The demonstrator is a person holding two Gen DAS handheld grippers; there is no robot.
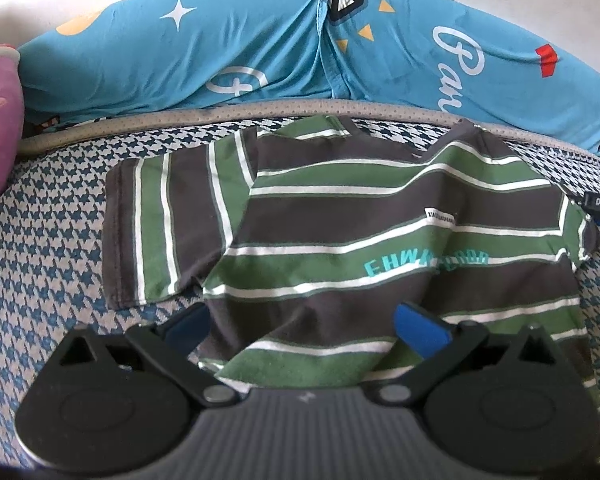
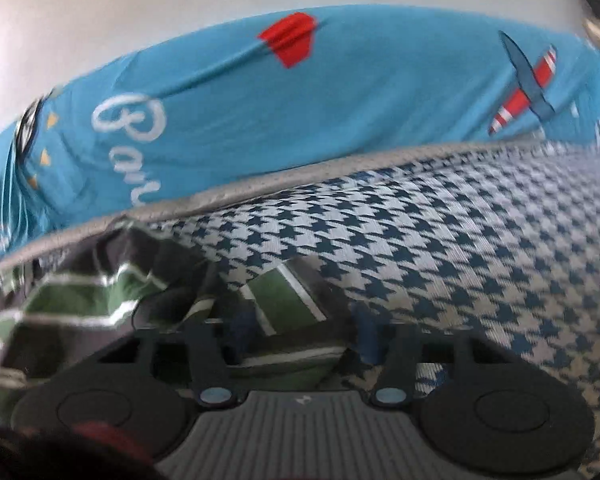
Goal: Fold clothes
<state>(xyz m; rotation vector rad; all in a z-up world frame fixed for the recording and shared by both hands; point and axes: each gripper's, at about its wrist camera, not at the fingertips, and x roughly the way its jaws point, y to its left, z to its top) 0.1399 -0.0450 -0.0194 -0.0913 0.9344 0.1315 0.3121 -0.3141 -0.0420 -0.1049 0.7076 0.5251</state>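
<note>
The striped shirt lies on the houndstooth mat, collar toward the blue quilt that runs along the mat's far edge. One sleeve is spread flat on the side away from the quilt's airplane print; the body is rumpled, with its hem bunched near the camera.

The left tongs stand spread, hem cloth lying between the blue fingers without being pinched. The right tongs sit at the other sleeve, on the airplane side; the view is blurred, but the fingers look apart with the sleeve edge between them.

This looks like the gathering step: both tongs taking hold of the shirt, either to smooth it flat or to turn a side in. Which fold stage this is I cannot tell. Next, each pair needs a firm pinch on a single layer, then an even lift so the stripes stay straight.
</note>
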